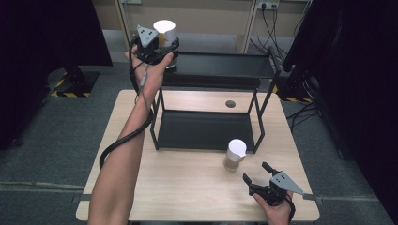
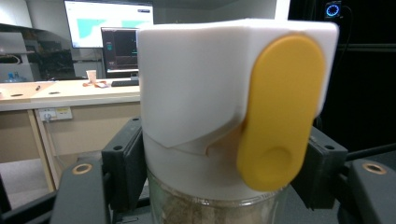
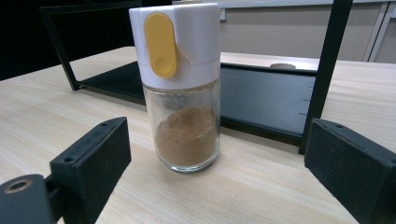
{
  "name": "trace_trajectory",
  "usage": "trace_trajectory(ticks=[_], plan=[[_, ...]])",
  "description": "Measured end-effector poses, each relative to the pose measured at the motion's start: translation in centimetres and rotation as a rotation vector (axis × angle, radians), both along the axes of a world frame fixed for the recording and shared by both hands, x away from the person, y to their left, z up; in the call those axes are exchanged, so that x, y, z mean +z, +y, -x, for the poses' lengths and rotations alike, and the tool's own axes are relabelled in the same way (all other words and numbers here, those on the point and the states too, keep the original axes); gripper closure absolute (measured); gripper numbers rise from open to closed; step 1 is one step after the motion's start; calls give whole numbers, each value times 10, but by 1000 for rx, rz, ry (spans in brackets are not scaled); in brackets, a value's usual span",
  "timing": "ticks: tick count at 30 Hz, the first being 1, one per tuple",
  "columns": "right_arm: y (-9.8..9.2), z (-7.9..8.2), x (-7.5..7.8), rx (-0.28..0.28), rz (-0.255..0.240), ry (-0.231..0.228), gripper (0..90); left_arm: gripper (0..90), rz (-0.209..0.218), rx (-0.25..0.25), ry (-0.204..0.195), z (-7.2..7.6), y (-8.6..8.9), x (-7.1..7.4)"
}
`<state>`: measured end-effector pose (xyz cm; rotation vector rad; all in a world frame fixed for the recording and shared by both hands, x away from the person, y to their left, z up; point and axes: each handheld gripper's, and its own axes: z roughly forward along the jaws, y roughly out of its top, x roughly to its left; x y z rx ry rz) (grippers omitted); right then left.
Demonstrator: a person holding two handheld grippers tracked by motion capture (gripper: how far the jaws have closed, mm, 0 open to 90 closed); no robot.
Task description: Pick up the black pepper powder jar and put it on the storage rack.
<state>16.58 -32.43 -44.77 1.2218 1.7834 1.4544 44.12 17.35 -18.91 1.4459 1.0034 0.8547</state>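
In the high view the left gripper (image 1: 162,47) sat in the upper left of the frame, at the left end of the top shelf (image 1: 225,65) of a black metal rack (image 1: 206,129), with its jaws clamped on the neck of a spice jar (image 1: 165,30) just under the white cap. The left gripper view showed that jar upright between the two black pads, its yellow flip tab (image 2: 280,112) facing the camera and brown powder visible through the glass at the bottom edge. A second spice jar (image 1: 234,154) stood upright on the desk (image 1: 187,183), right of centre in the frame and just in front of the rack's lower shelf. The right gripper (image 1: 262,180) rested near the lower right, jaws wide apart and holding nothing; that jar lay up and to the left of it, close by, its long axis vertical. In the right gripper view the same jar (image 3: 180,88) stood centred between the spread jaws but beyond them, so the right hand (image 1: 277,211) was clearly the nearer one, and a straight push forward would likely bring the jaws around the glass. The desk was pale wood on grey carpet, with dark curtains at both sides.
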Motion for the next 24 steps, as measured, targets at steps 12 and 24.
trace_trajectory(ticks=[12,24], plan=[[0,0,0,1,1,0,74,206,19,1,-6,1,-2,1],[1,0,1,2,4,1,74,140,12,46,-25,17,-4,5]])
